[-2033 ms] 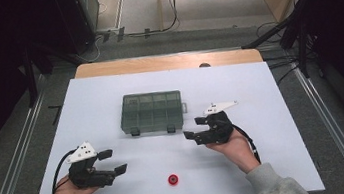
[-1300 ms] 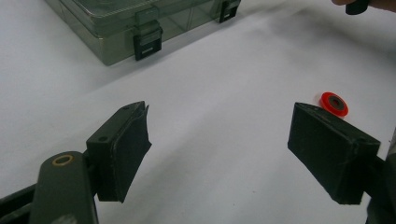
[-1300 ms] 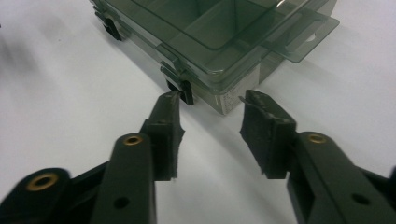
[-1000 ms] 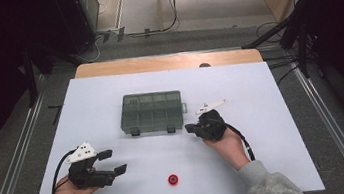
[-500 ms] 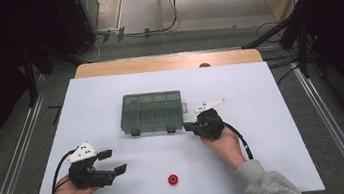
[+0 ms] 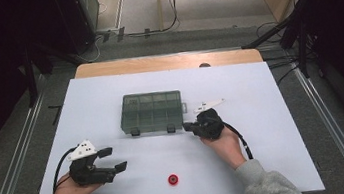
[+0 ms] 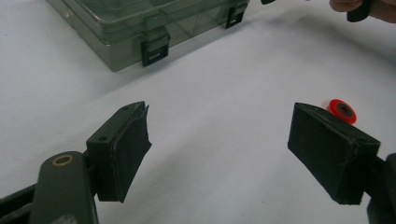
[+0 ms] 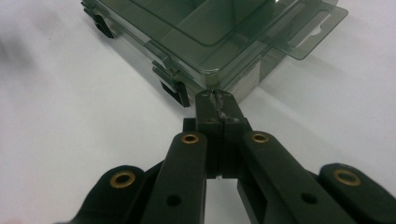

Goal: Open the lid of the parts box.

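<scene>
Right claw (image 6: 190, 127), jaws together, tip at the box's (image 6: 151, 110) front right corner, beside a latch (image 8: 180, 92); contact unclear. Left claw (image 6: 112, 159) spread wide, well apart from the box. Red ring (image 6: 173, 179) lies near the surface's (image 6: 260, 90) front edge.

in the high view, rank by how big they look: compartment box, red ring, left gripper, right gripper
1. compartment box
2. left gripper and right gripper: look much alike, so unranked
3. red ring
</scene>
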`<action>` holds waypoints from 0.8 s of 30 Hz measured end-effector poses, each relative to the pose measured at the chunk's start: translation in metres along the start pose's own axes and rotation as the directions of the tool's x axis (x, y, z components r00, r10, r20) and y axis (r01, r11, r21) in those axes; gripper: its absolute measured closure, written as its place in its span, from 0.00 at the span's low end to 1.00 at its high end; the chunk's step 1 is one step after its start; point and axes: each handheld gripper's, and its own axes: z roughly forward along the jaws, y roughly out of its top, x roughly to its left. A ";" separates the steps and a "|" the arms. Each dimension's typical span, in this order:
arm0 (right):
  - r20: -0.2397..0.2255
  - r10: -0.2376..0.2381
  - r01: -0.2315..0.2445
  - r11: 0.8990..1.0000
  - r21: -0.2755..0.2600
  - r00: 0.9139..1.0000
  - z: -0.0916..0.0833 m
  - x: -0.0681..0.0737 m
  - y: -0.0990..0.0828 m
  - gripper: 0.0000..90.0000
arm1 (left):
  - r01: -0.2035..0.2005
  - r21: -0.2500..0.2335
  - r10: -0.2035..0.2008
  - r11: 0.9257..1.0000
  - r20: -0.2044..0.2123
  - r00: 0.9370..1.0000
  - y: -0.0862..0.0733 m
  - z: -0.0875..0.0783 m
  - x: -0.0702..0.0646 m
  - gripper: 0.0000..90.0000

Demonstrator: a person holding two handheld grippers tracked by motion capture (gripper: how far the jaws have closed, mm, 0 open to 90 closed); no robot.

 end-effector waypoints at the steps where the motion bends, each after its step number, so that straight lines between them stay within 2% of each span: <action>1: 0.000 0.000 0.000 1.000 0.000 1.000 0.000 0.000 0.000 1.00 | 0.004 -0.001 -0.004 1.000 0.003 1.000 0.001 0.001 0.001 0.22; 7: -0.003 0.005 -0.005 1.000 -0.006 1.000 -0.001 0.000 0.001 1.00 | 0.030 -0.007 -0.030 1.000 0.013 0.999 0.007 0.005 0.007 0.23; 10: -0.003 0.005 -0.005 1.000 -0.011 1.000 -0.002 0.000 0.001 1.00 | 0.023 -0.009 -0.023 1.000 0.022 0.999 0.010 0.008 0.008 0.23; 20: -0.019 -0.001 0.001 1.000 -0.024 1.000 -0.004 0.000 0.006 1.00 | 0.011 -0.019 -0.012 1.000 -0.004 1.000 0.021 0.016 0.015 0.23; 24: -0.023 0.001 -0.002 1.000 -0.023 1.000 -0.003 0.000 0.008 1.00 | 0.010 -0.016 -0.010 1.000 0.001 1.000 0.025 0.020 0.018 0.23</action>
